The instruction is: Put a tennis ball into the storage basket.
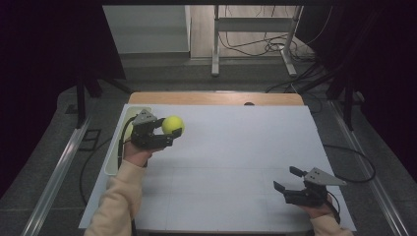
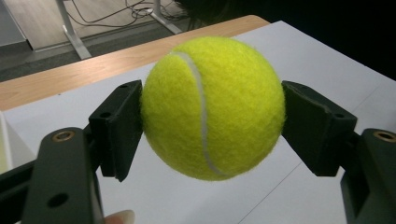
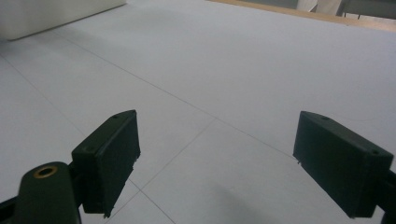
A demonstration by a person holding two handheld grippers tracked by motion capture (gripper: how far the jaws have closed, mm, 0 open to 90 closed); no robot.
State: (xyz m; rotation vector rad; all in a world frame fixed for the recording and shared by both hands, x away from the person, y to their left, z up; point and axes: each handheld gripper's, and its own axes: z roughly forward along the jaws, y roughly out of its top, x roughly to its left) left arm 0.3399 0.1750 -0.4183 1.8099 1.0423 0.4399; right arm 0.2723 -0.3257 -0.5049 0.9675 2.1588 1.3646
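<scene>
Two claws are mine: my left gripper [image 1: 168,129] clamps a yellow tennis ball [image 1: 173,125] between both pads, lifted clear over the white table [image 1: 231,147] beside the pale bin [image 1: 112,162]. Farther right, my right gripper [image 1: 287,179] hangs spread wide, nothing between its jaws.

Yellow-green tennis ball [image 2: 212,107], curved white seam; black left gripper [image 1: 164,132] at nine o'clock; black right gripper [image 1: 287,179] at four; white sheet [image 1: 236,147], faint grey grid; tan desk [image 1: 216,98].
</scene>
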